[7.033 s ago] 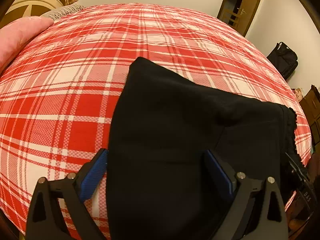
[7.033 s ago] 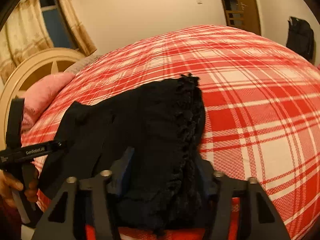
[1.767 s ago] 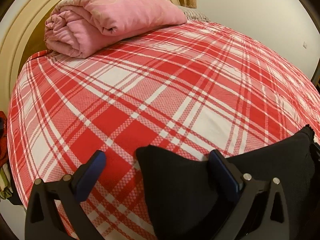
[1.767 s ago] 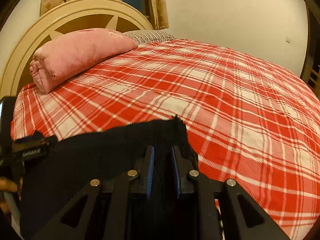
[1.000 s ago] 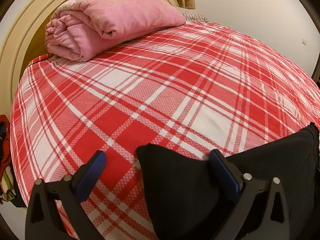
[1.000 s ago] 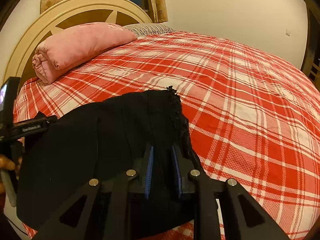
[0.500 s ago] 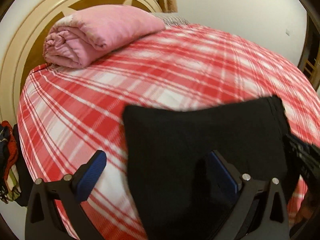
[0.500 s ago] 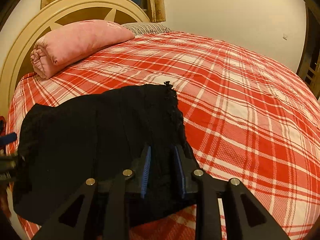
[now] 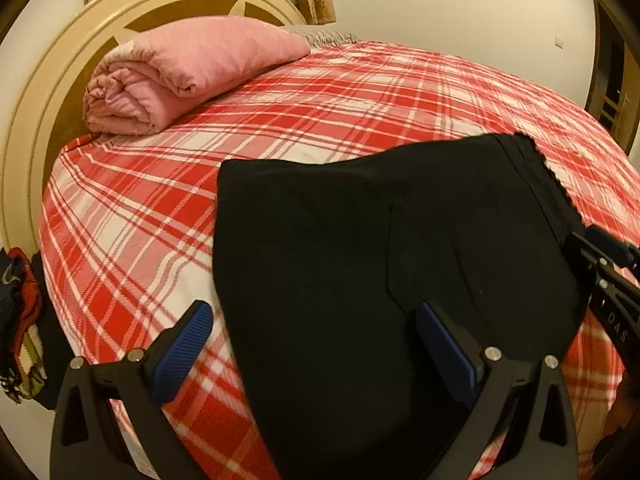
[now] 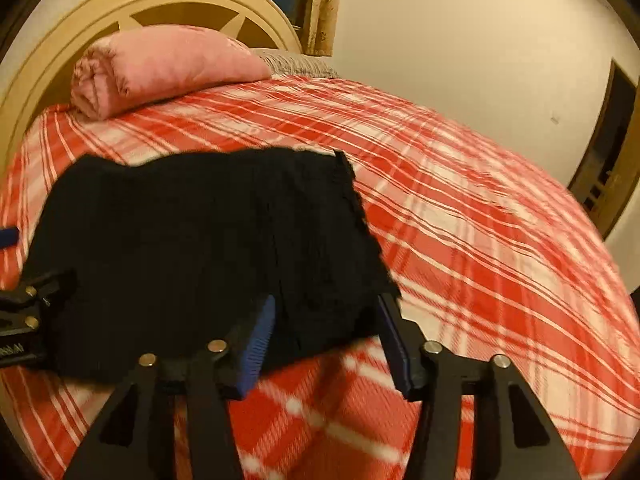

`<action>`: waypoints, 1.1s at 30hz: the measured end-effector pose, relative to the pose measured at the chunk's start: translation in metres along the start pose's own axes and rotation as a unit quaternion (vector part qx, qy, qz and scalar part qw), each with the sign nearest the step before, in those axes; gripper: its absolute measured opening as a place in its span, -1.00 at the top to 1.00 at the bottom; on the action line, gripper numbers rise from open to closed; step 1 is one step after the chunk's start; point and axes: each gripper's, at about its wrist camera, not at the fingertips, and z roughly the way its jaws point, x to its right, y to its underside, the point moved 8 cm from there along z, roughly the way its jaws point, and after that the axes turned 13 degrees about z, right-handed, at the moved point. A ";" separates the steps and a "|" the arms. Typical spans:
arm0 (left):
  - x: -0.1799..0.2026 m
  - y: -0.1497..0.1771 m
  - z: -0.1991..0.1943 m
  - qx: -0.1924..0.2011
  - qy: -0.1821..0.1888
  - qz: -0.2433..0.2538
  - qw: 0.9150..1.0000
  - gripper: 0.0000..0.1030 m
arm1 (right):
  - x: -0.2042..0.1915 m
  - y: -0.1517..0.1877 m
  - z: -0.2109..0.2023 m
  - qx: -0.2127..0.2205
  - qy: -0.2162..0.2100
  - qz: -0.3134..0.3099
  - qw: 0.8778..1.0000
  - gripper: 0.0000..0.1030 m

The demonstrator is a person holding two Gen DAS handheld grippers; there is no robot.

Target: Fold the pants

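Black pants (image 9: 360, 248) lie folded flat on the plaid bed (image 9: 400, 92), filling the lower centre of the left wrist view; scalloped hem edge toward the right of that frame. My left tongs (image 9: 312, 344) stand wide, one pad on bare bedspread, the other over the cloth, gripping nothing. My right tongs (image 10: 326, 340) have just been opening; the hem corner sits between the pads, neither pressing on it, so I read it as released. Pink rolled blanket (image 10: 160, 68) sits clear at upper left. Step in hand, as I judge it: let go and back off. I pull both tongs straight away so no pad drags the top layer or lifts the corner
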 end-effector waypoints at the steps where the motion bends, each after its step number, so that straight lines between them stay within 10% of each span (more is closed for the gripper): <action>1: 0.000 0.002 -0.002 0.000 -0.001 0.003 1.000 -1.00 | 0.002 0.004 -0.002 -0.004 -0.002 0.004 1.000 -0.09; 8: 0.010 0.022 -0.018 -0.006 0.014 0.025 1.000 -1.00 | 0.026 0.038 -0.005 -0.086 -0.043 0.126 0.987 -0.17; 22: 0.032 0.060 -0.055 -0.040 0.071 0.052 0.995 -1.00 | 0.028 0.071 -0.049 -0.148 0.006 0.149 0.978 -0.21; 33: 0.026 0.042 -0.134 0.084 0.036 0.069 0.993 -1.00 | -0.008 0.025 -0.139 -0.039 -0.021 0.112 0.993 -0.21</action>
